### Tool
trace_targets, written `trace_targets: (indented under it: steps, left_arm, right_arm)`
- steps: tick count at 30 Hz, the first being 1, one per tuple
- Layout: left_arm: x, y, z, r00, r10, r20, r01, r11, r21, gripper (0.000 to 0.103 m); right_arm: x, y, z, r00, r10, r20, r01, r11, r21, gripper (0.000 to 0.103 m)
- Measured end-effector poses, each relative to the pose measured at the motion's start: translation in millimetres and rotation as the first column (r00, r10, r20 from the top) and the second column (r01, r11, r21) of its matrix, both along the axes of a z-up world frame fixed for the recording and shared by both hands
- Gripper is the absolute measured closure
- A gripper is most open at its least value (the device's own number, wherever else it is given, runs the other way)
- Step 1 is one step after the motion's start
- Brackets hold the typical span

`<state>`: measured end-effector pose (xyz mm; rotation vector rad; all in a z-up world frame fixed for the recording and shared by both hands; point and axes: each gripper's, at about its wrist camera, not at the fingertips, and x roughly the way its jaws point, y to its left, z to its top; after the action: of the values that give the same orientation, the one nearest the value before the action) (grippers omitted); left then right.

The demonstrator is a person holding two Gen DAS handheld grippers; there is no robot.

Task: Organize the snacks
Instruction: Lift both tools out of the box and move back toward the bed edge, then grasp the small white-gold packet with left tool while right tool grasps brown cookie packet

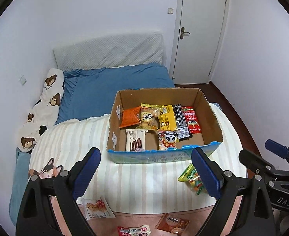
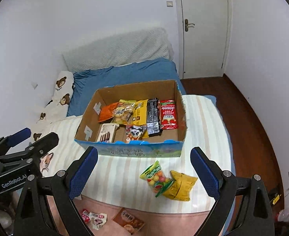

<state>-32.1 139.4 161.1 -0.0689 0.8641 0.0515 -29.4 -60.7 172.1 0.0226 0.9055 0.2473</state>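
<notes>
**Both grippers wide and empty, short of the snack box**

Our left gripper (image 1: 146, 169) has its jaws spread wide with nothing between them; our right gripper (image 2: 144, 169) looks the same, wide and empty. Each shows up at the edge of the other's view.

Only the right wrist view shows the yellow bag (image 2: 181, 186) lying under the green candy bag (image 2: 157, 178), between our right fingers. From the left view that candy bag is half hidden behind the right-hand finger (image 1: 205, 174). Only the left view shows the white cookie packet (image 1: 97, 208) beside the left-hand finger.

The cardboard box (image 1: 211, 116) sits ahead of both grippers on the striped blanket (image 1: 144, 181), already holding a row of packets, with bare cardboard floor at its near side. Its near wall stands between us and the inside. Open blanket lies between the jaws and the box.

Near us, a brown packet (image 2: 128, 221) and a red-and-white packet (image 2: 94, 217) rest on the pink cover. Beyond the box lie the blue sheet (image 1: 109, 90) and a bear-print pillow (image 1: 44, 108); the bed's edge and wooden floor (image 2: 248, 118) fall to the right.
</notes>
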Motion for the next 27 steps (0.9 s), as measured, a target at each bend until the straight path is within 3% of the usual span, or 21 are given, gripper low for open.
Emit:
trace_targets:
  steps: [7,12,15,22,24,27]
  left_arm:
    - [-9,-1,-25,0.997,-0.034,-0.074,0.033,0.999,-0.017,0.003]
    - [-35,17,-76,0.982,0.033,-0.185,-0.030,0.999,0.017,0.003]
    - [-57,38,-124,0.946,0.104,-0.306,-0.092,0.994,0.053,0.003]
    - [-110,86,-227,0.806,0.241,-0.541,-0.251,0.966,0.057,0.003]
    - [-119,86,-241,0.786,0.249,-0.565,-0.265,0.963,0.055,0.003]
    - [-129,78,-252,0.776,0.236,-0.585,-0.254,0.966,0.053,0.003]
  right_arm:
    - [-9,-4,-26,0.996,0.026,-0.090,-0.021,0.998,0.063,0.001]
    - [-30,14,-86,0.960,0.137,-0.243,-0.126,0.990,0.060,0.001]
    - [-47,37,-144,0.902,0.231,-0.364,-0.247,0.969,0.003,0.001]
    - [-68,79,-249,0.800,0.326,-0.504,-0.445,0.885,-0.134,0.002]
    - [-71,88,-269,0.782,0.341,-0.522,-0.484,0.860,-0.163,0.003]
    - [-73,97,-296,0.765,0.326,-0.555,-0.511,0.833,-0.215,0.012]
